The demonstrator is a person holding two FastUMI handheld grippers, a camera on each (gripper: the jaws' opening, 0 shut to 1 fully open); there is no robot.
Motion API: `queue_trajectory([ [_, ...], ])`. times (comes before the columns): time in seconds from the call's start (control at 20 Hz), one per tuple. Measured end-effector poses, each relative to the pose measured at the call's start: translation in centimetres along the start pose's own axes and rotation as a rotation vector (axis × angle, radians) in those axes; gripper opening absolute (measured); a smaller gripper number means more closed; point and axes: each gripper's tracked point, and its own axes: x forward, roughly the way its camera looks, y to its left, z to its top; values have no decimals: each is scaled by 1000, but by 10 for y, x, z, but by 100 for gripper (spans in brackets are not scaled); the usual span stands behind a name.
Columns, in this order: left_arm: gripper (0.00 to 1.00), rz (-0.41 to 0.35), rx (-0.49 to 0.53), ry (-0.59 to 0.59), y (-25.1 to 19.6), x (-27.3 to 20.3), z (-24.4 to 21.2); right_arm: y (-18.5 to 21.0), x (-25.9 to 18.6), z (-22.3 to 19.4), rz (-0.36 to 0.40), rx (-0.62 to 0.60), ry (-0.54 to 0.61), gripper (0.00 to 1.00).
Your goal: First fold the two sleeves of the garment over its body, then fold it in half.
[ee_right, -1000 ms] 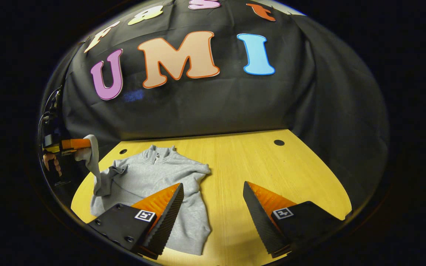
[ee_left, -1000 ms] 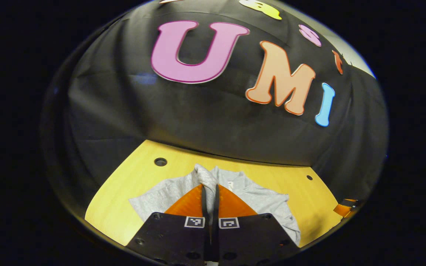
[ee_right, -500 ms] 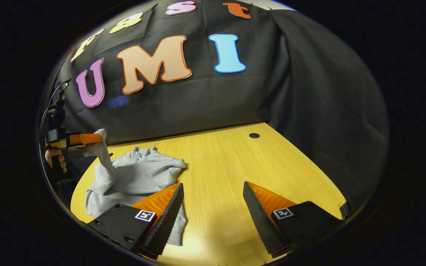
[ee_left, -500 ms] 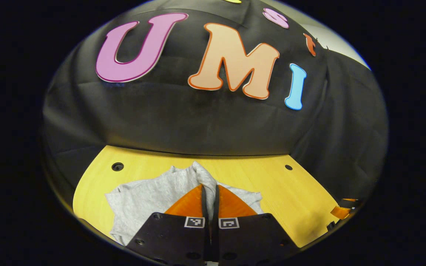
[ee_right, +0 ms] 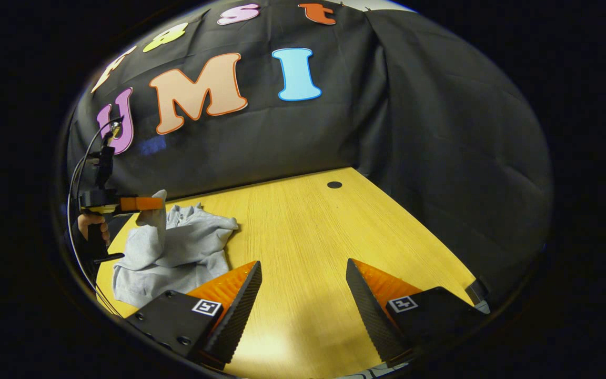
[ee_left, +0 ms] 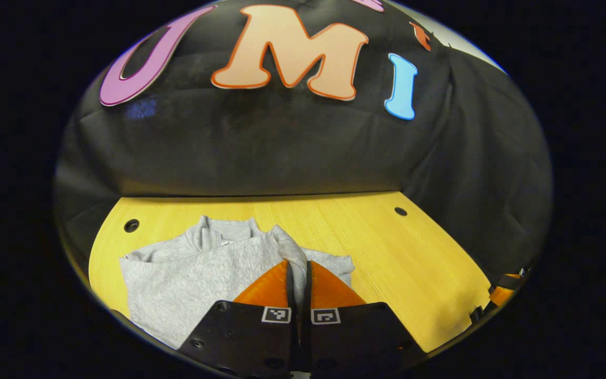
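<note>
Yellow wood of the table (ee_right: 334, 231) runs up to the black cloth wall of the booth, with bare board on most of the right part. On the left part of it lies the grey garment (ee_right: 177, 247), collar toward the wall and hem toward the person. One sleeve (ee_left: 295, 258) is lifted off the board: the left gripper (ee_left: 298, 273) has its two fingers pressed together on the end of this sleeve, and in the right gripper view the same gripper (ee_right: 142, 203) holds the cloth up above the body of the garment, so that the sleeve hangs down from it like a short tent. A hand (ee_right: 92, 223) grips its handle at the edge of the table.

The relation that matters is this: the sleeve's long axis now runs from the shoulder up to the claw and across the chest, and the body of the garment lies directly below and a little beyond the claw. So I judge the first sleeve fold is in its last part; the claw needs only to go down and let the cloth fall flat over the body.

The right gripper (ee_right: 303, 284) is spread wide with nothing between its fingers, low over bare wood and well apart from the garment, which lies to its left. The other sleeve, on that side, is nearer to this gripper.
</note>
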Motion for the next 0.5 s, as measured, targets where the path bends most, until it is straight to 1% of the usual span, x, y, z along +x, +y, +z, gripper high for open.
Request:
queue_trajectory([
  [0.1, 0, 16, 29, 35, -6, 14, -14, -5, -3, -5, -7, 0, 9, 99],
  [0.2, 0, 66, 61, 64, -1, 29, -28, -8, -4, -9, -10, -4, 16, 99],
  [0.35, 2, 58, 74, 87, -9, 42, -40, -7, -6, -12, -6, -15, 25, 99],
  [0.4, 5, 53, 77, 82, -9, 44, -40, -6, -8, -14, -4, -20, 26, 99],
  [0.45, 8, 31, 72, 74, -14, 48, -40, -5, -9, -14, -2, -23, 28, 99],
  [0.5, 19, 25, 70, 73, -16, 46, -41, -2, -9, -15, 3, -25, 31, 96],
])
